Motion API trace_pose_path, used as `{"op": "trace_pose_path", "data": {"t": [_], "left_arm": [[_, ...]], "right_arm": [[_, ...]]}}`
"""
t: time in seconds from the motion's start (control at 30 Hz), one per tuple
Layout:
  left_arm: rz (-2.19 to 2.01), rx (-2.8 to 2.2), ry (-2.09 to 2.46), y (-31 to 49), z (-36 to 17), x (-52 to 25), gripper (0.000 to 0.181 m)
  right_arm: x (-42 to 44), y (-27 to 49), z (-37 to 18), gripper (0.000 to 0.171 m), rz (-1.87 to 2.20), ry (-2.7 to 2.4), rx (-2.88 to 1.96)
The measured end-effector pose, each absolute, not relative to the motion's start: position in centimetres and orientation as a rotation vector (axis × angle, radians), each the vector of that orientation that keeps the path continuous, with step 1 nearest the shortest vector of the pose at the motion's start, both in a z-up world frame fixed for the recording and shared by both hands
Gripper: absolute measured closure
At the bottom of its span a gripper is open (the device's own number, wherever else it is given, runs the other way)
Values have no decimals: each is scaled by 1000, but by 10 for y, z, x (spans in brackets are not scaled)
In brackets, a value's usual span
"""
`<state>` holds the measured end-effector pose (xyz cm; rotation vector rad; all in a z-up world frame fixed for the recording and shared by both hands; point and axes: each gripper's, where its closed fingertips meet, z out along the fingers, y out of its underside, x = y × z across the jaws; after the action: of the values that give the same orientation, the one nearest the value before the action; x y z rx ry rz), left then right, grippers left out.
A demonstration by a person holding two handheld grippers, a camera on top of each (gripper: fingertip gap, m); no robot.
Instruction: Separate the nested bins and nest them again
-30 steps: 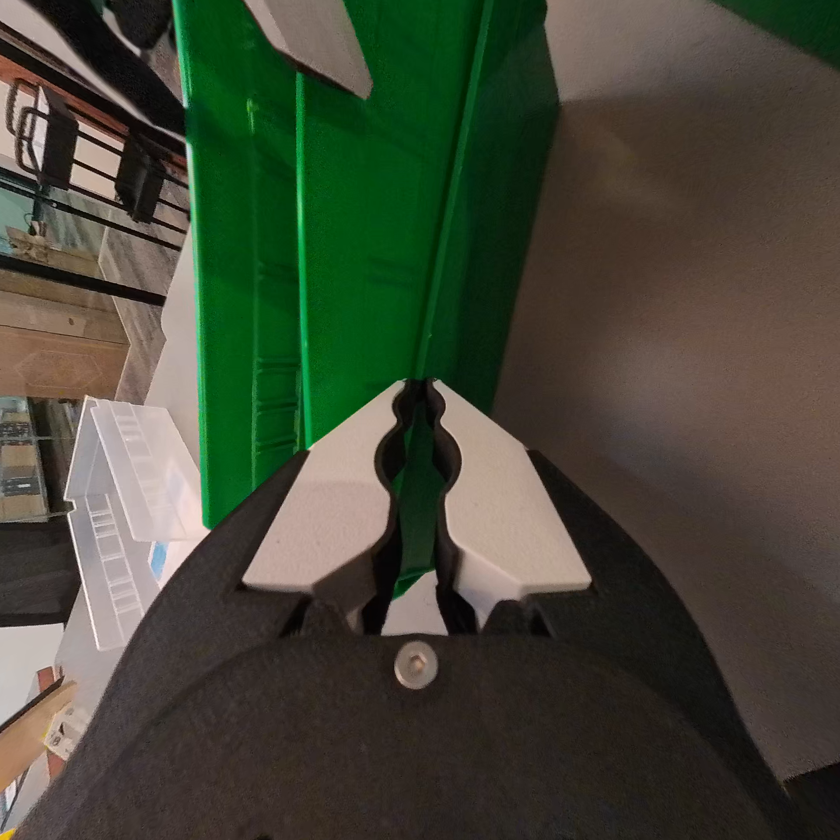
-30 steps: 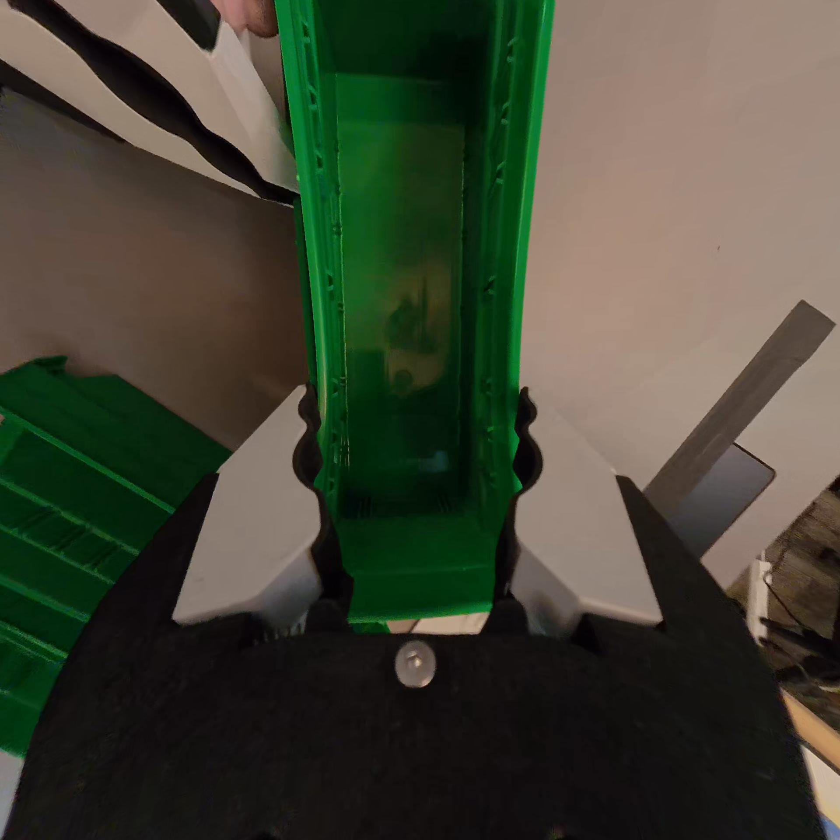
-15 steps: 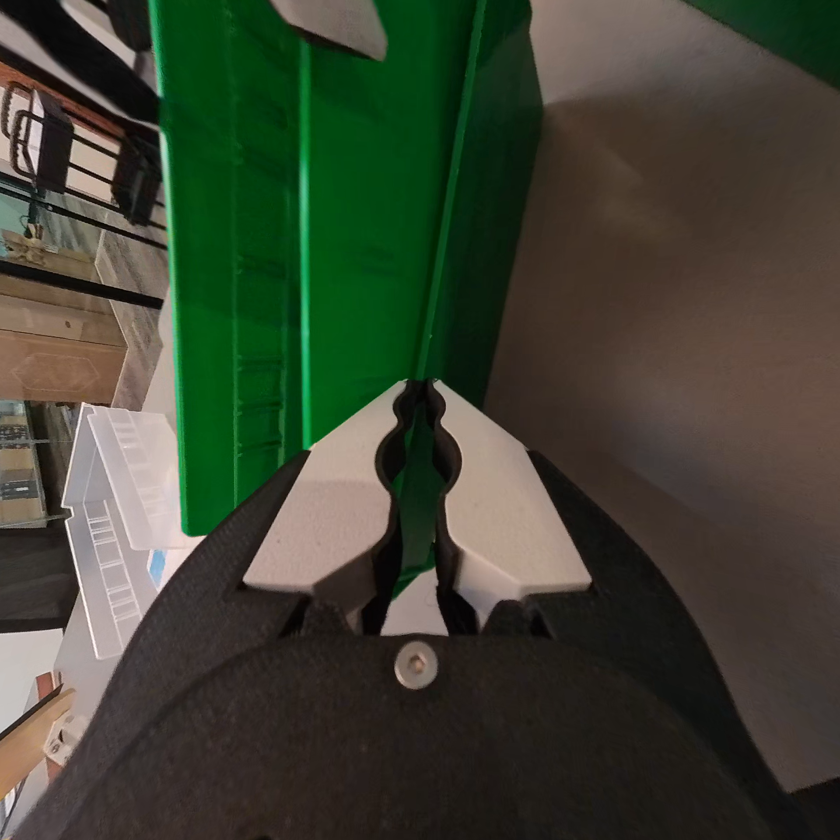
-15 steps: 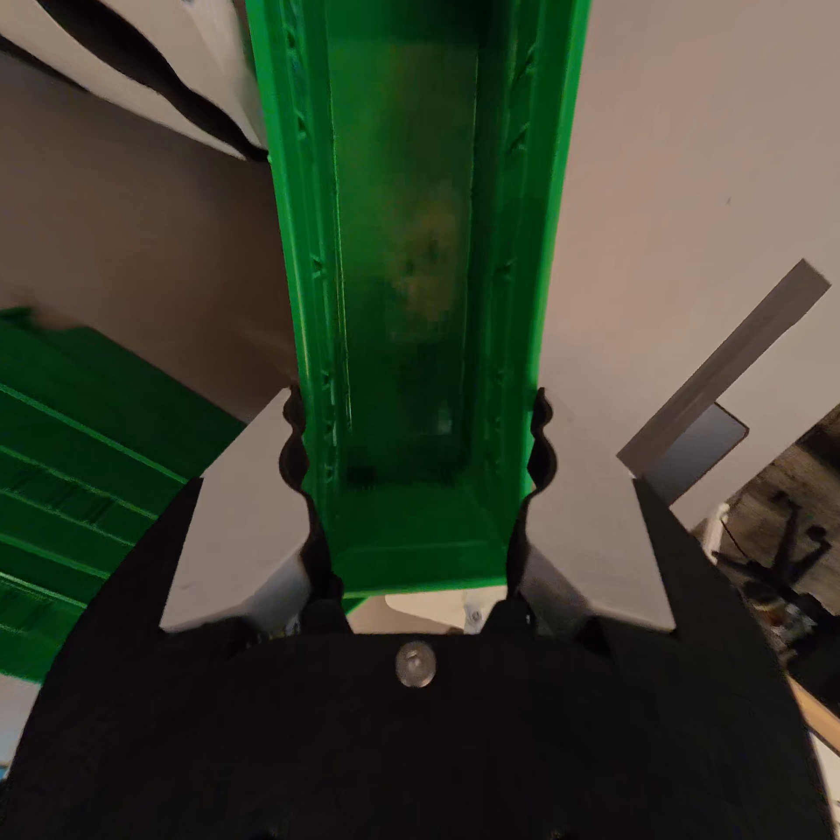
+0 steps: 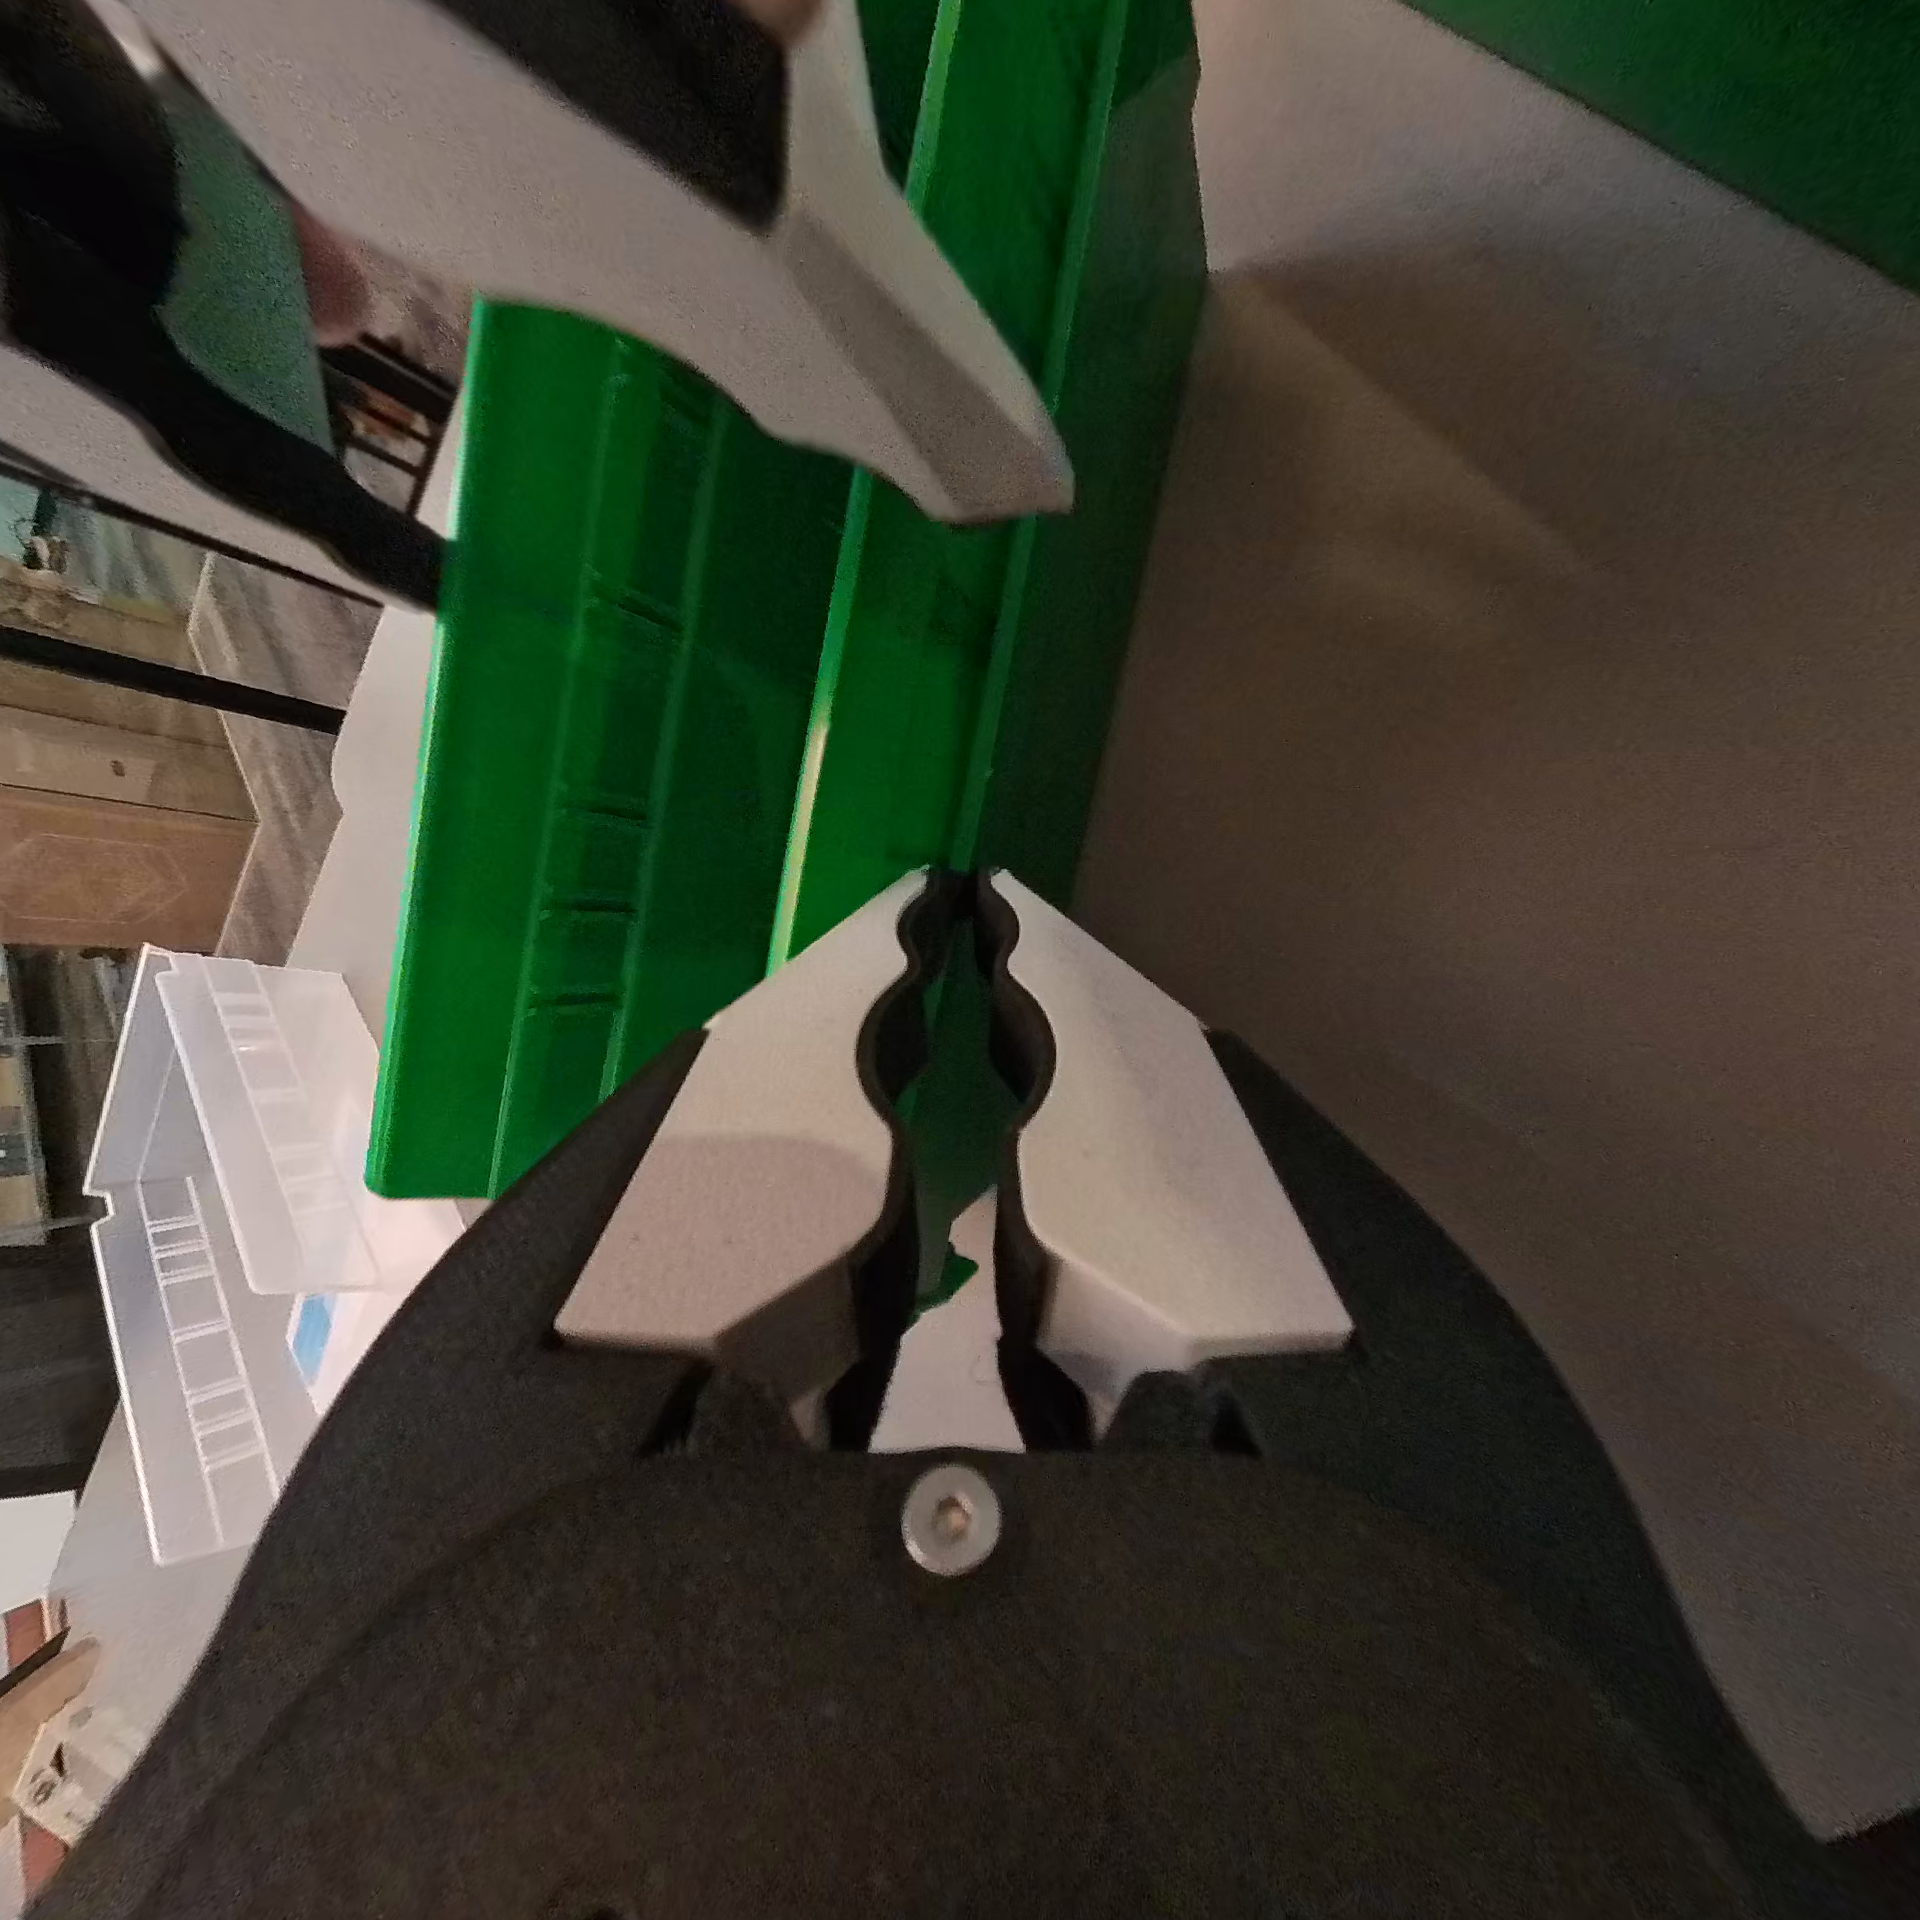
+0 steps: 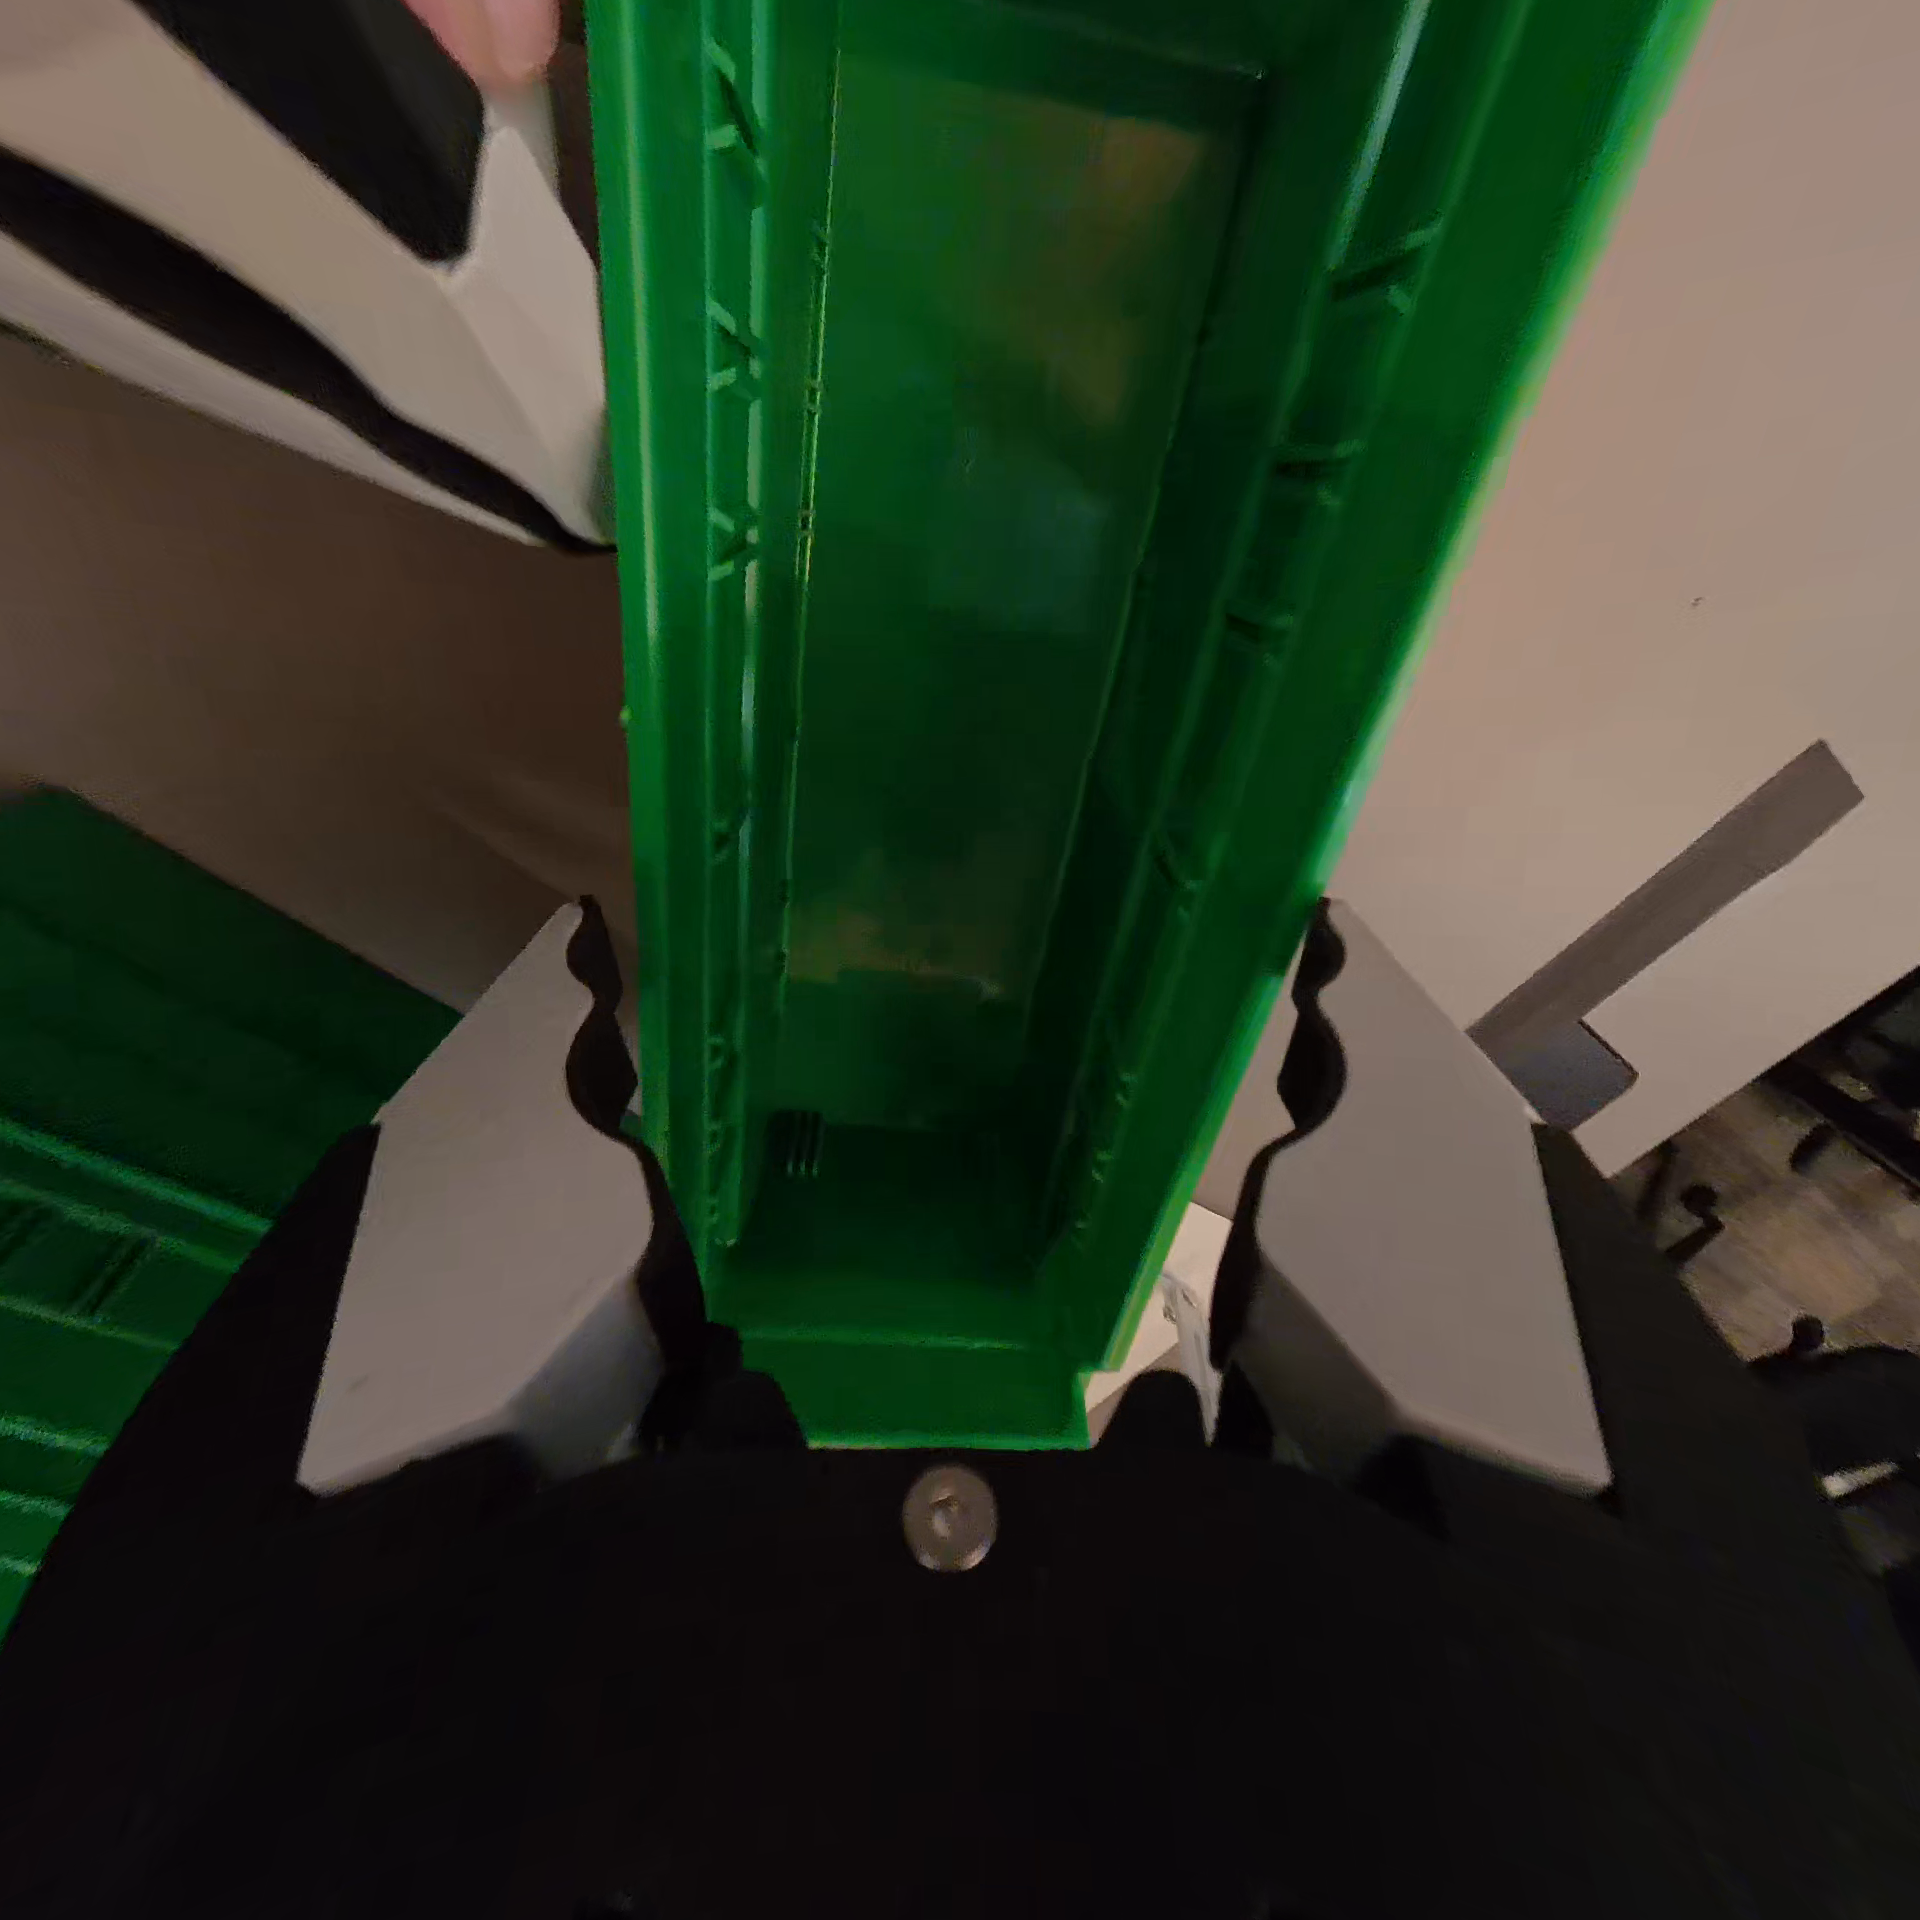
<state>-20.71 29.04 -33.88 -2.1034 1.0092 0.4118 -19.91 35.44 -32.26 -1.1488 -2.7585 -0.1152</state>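
A long green bin (image 6: 1039, 623) runs away from my right gripper (image 6: 951, 935) between its two fingers. The jaws stand wide, with a gap showing beside the right finger (image 6: 1403, 1195). My left gripper (image 5: 961, 894) is shut on the thin side wall of the same green bin (image 5: 644, 779). It also shows in the right wrist view (image 6: 312, 260), at the bin's far left side. A finger of the right gripper (image 5: 914, 395) reaches over the bin in the left wrist view. A second green bin (image 6: 156, 1091) lies at the lower left.
The bins are over a pale table (image 5: 1558, 831). Clear plastic boxes (image 5: 229, 1195) stand past the table's left side. A grey strip (image 6: 1714, 862) lies on the table at the right, with floor and chair legs (image 6: 1818, 1195) beyond the edge.
My right gripper's jaws have spread from tight on the green bin to wide apart. In the left wrist view the right gripper's finger has come much closer. My left gripper stays shut on the wall.
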Motion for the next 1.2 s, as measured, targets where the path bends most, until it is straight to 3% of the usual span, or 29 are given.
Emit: {"op": "trace_pose_path", "data": {"t": [0.33,0.8,1.2], "left_arm": [[387,-2112,978,295,-336,-210,178],[409,-2126,949,299,-334,-213,178],[311,-2090,888,297,-326,-200,153]], "right_arm": [[-207,358,-323,80,-30,-2715,-1209],[-215,358,-278,81,137,-2663,-1276],[-200,377,-187,80,254,-2476,-1264]]}}
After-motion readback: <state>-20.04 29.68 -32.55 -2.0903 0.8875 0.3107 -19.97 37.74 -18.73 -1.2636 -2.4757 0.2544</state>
